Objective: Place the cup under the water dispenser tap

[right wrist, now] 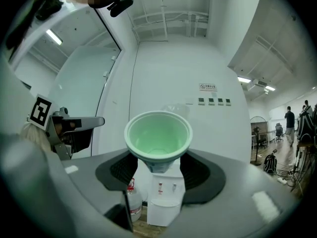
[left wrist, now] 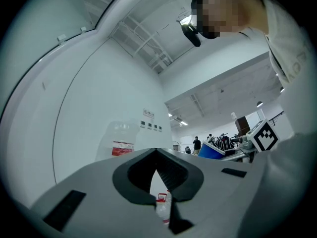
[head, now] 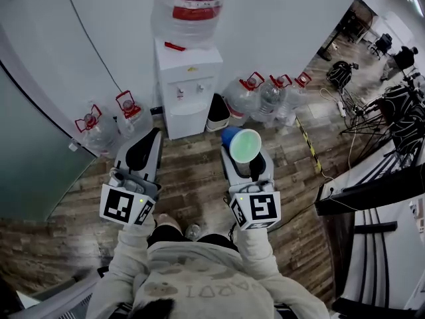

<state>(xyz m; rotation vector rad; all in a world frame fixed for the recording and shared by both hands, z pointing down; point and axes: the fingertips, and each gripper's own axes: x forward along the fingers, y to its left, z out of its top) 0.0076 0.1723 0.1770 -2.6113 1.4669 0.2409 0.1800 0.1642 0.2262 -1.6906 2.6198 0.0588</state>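
A white water dispenser [head: 189, 88] stands against the wall with a big bottle [head: 191, 8] on top and two small taps [head: 189, 91] on its front. My right gripper [head: 244, 153] is shut on a cup [head: 242, 145], blue outside and pale green inside, held short of the dispenser and to its right. In the right gripper view the cup [right wrist: 158, 135] sits between the jaws of my right gripper [right wrist: 158, 165], mouth towards the camera, with the dispenser [right wrist: 163, 192] behind it. My left gripper [head: 153, 135] is shut and empty, left of the cup; its jaws meet at the tips [left wrist: 156, 152].
Spare water bottles stand on the wooden floor left [head: 103, 130] and right [head: 269, 97] of the dispenser. A black bin [head: 218, 111] sits beside it. Cables and gear [head: 348, 78] lie at the right, with black desk frames [head: 372, 191] nearer. A glass wall [head: 26, 151] runs along the left.
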